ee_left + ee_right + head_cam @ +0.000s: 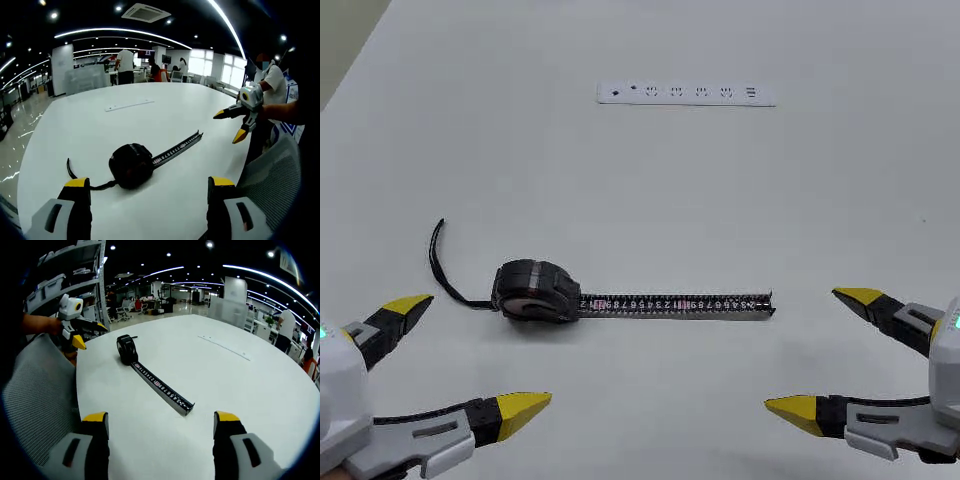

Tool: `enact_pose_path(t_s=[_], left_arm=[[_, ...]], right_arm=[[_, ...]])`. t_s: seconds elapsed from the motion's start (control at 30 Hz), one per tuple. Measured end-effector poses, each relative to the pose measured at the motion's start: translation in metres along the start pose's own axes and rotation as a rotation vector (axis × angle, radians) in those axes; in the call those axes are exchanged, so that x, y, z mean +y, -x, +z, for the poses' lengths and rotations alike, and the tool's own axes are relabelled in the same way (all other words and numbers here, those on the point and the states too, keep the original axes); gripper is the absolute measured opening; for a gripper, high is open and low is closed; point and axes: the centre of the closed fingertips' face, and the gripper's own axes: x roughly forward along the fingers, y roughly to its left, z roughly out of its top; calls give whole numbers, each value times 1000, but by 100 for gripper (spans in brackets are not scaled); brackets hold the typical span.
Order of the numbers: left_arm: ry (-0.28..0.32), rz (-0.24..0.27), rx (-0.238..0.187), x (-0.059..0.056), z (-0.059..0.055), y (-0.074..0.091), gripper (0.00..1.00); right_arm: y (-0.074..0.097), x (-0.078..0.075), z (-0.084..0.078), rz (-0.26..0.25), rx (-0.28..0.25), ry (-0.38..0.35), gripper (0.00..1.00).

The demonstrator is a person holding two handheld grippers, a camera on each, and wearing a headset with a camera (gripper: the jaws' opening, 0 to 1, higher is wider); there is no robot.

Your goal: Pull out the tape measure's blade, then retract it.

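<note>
Tape measure [535, 291] on white table [720, 180], blade [680, 303] drawn out flat; thin black loop [442, 262], likely a strap, behind. Left gripper [486, 348], right gripper [802, 348]: jaws wide apart, holding nothing.

Head view steeply down over the table [650, 180]; gripper views low from opposite ends, both toward the tape measure [535, 291].

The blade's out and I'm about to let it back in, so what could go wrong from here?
The blade lies pulled out across the table with the left claw and right claw both open and clear of it; retracted unguided, it may whip back. The case sits loose, so pushing on it could just slide it. The loose strap behind it might snag a claw.
</note>
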Motion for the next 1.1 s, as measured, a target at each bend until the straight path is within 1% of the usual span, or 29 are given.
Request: enact_pose_path(t_s=[0.03, 0.2, 0.3, 0.37, 0.43, 0.47, 0.53, 0.67, 0.93, 1.1], left_arm=[[1, 9, -6, 0, 0, 0, 94], [11, 26, -9, -5, 0, 0, 96], [14, 35, -10, -5, 0, 1, 97], [28, 47, -16, -5, 1, 1, 97], [36, 52, -22, -6, 1, 2, 98], [38, 60, -27, -6, 2, 3, 98], [44, 68, -27, -7, 2, 3, 100], [47, 71, -33, -10, 2, 4, 100], [66, 70, -26, -15, 2, 4, 100], [74, 74, -26, -15, 1, 4, 100]], right_arm=[[0, 2, 0, -5, 1, -6, 88], [-1, 11, 2, -17, 2, -49, 94], [0, 13, 3, -31, 2, -72, 96], [1, 14, 5, -38, 2, -85, 97], [1, 14, 6, -45, -4, -84, 98], [2, 13, 6, -55, 0, -89, 98], [3, 14, 7, -55, 2, -94, 98], [4, 16, 10, -56, -6, -102, 98], [4, 21, 9, -59, -2, -114, 98], [3, 24, 10, -57, -3, -113, 98]])
